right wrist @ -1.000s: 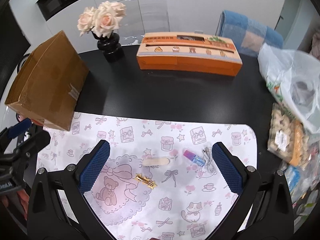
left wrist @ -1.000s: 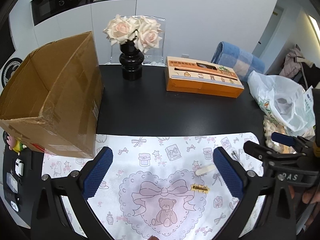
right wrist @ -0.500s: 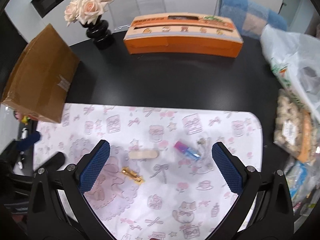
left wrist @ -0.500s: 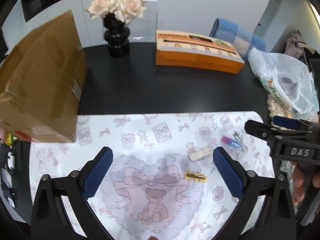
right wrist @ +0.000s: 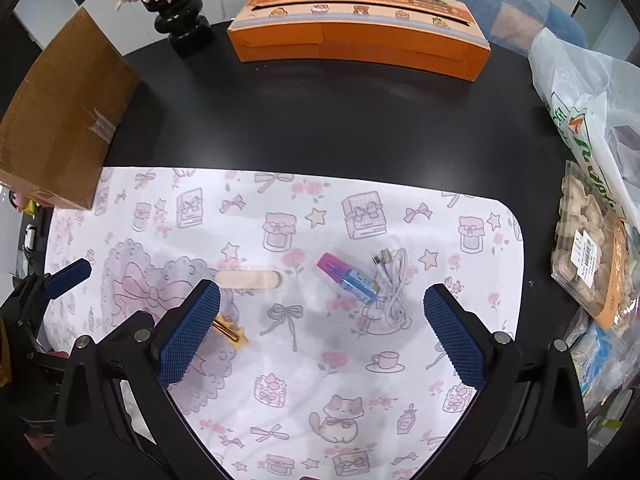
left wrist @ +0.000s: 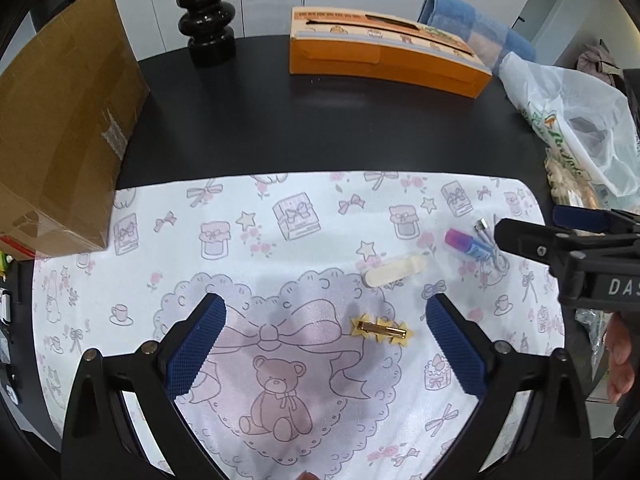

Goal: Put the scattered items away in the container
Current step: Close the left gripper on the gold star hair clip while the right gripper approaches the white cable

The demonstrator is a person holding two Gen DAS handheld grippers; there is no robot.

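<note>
A black counter (left wrist: 320,128) carries a white mat (left wrist: 280,240) printed with pink bows, jars and a teddy bear, and the small scattered items all lie on this mat. Taking the mat as the landmark: a gold hair clip (left wrist: 380,330) with yellow star trim lies on the heart-shaped bear motif near the mat's middle. A pale wooden stick (left wrist: 394,272) lies just beyond the clip, towards the mat's far-right part. A small pink-and-blue tube (right wrist: 347,278) lies further right on the mat, touching or just beside a coiled white cable (right wrist: 394,284).

At the mat's far-left corner stands the cardboard box (left wrist: 60,128), its near corner resting over the mat's edge. Beyond the mat, on the bare counter, stand a black vase (left wrist: 208,28) of pale roses and a long orange carton (left wrist: 384,56). Off the mat's right edge lie a white plastic bag (left wrist: 572,120) and a packet of snacks (right wrist: 588,248).

The left hand-held gripper (left wrist: 326,350) hovers over the bear motif with its blue pads spread wide, holding nothing; the hair clip lies between them, nearer the right pad. The right hand-held gripper (right wrist: 320,336) is likewise wide open and empty above the mat's near-right part, the tube and cable ahead of it.
</note>
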